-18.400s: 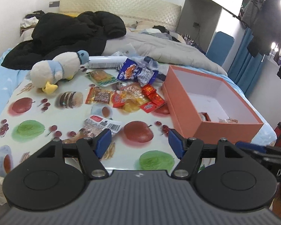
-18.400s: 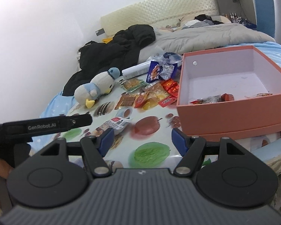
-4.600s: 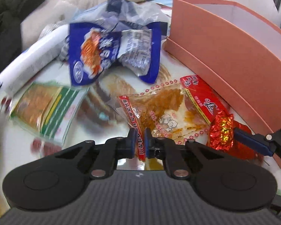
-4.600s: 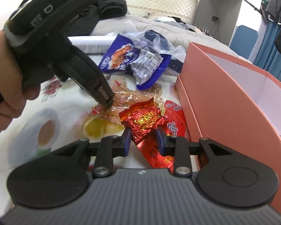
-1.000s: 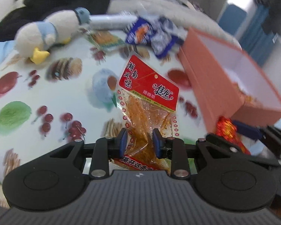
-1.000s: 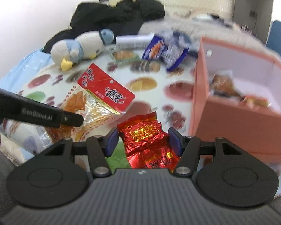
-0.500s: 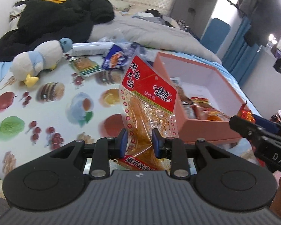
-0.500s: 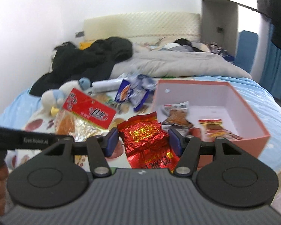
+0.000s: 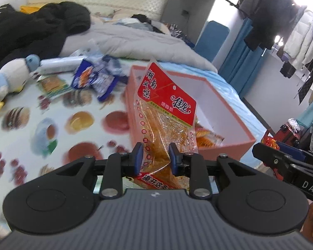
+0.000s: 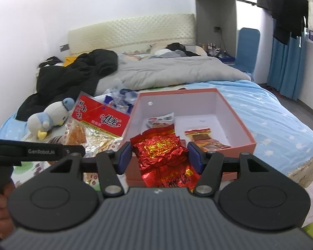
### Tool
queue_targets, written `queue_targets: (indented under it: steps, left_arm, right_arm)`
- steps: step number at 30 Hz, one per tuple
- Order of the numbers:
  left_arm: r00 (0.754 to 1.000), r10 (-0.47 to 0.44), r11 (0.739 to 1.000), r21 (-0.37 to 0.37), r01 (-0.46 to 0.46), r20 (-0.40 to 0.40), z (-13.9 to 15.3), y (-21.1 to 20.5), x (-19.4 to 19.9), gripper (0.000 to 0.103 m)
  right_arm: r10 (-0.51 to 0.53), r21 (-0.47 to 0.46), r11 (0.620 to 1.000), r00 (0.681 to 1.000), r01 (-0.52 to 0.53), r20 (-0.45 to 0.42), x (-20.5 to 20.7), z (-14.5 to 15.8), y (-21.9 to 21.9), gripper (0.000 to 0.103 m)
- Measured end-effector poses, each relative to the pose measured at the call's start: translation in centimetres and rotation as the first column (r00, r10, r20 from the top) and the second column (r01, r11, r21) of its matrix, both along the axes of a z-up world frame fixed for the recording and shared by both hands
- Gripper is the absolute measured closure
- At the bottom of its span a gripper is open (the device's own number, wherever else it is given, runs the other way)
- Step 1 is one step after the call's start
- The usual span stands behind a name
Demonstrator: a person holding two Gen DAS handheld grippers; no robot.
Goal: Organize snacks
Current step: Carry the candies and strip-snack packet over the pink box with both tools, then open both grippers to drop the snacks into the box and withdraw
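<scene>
My left gripper (image 9: 156, 156) is shut on a clear snack packet with a red header (image 9: 167, 104), held upright over the near left corner of the salmon box (image 9: 225, 148). The same packet (image 10: 100, 120) shows at the left of the right wrist view. My right gripper (image 10: 160, 154) is shut on a crinkled red foil packet (image 10: 160, 148), in front of the box's near wall (image 10: 240, 145). Several small snack packets (image 10: 200, 137) lie inside the box. A blue snack bag (image 9: 94, 79) and a green-edged packet (image 9: 52, 84) lie on the fruit-print cloth (image 9: 52, 129).
A plush duck (image 9: 6, 79) sits at the cloth's left, with a white tube (image 9: 60, 64) behind the bag. Black jackets (image 10: 77, 75) and a grey duvet (image 10: 173, 70) fill the far bed. A red suitcase (image 9: 288, 133) stands right of the bed.
Both grippers have risen and swung right toward the box with their packets. The box now sits right behind the held packets, and more of its inside shows.
</scene>
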State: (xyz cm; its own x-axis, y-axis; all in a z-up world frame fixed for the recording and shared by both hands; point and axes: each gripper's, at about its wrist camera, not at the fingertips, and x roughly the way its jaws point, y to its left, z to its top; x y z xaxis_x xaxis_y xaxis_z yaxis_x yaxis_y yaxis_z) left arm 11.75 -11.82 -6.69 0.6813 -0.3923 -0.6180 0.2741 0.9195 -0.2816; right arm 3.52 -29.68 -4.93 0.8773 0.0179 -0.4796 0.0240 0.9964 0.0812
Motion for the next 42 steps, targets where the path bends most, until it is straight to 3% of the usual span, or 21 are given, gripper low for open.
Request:
queue_targets:
  steps: [6, 13, 26, 35, 38, 41, 42]
  left_arm:
    - [0.998, -0.055, 0.998, 0.0, 0.055, 0.035, 0.6, -3.7, 4.2, 0.073]
    - [0.997, -0.071, 0.997, -0.002, 0.071, 0.022, 0.3, -6.7, 10.6, 0.073]
    - [0.989, -0.113, 0.992, 0.042, 0.118, -0.099, -5.1, -10.6, 21.6, 0.073]
    - [0.984, -0.12, 0.991, 0.041, 0.127, -0.134, -7.8, -11.3, 23.8, 0.072]
    - [0.989, -0.114, 0.993, 0.031, 0.118, -0.095, -7.3, -10.9, 23.4, 0.067]
    - [0.991, -0.097, 0.994, 0.035, 0.1, -0.089, -6.6, -10.5, 22.9, 0.04]
    - [0.993, -0.093, 0.994, 0.044, 0.096, -0.073, -6.2, -10.4, 22.6, 0.038]
  right_arm:
    - [-0.039, 0.009, 0.999, 0.999, 0.039, 0.005, 3.5, 0.0, -3.5, 0.042]
    - [-0.03, 0.015, 0.999, 1.0, 0.03, 0.002, 8.4, -0.1, -6.4, 0.042]
    - [0.013, 0.067, 0.998, 0.995, -0.006, -0.103, 18.6, -4.4, -9.4, 0.042]
    - [0.015, 0.092, 0.996, 0.981, 0.003, -0.195, 21.9, -7.7, -9.8, 0.041]
    - [0.014, 0.09, 0.996, 0.979, 0.004, -0.201, 21.9, -7.9, -9.6, 0.04]
    - [0.004, 0.091, 0.996, 0.977, 0.015, -0.214, 21.6, -8.0, -9.6, 0.039]
    - [0.001, 0.079, 0.997, 0.977, 0.017, -0.214, 21.5, -7.9, -9.5, 0.035]
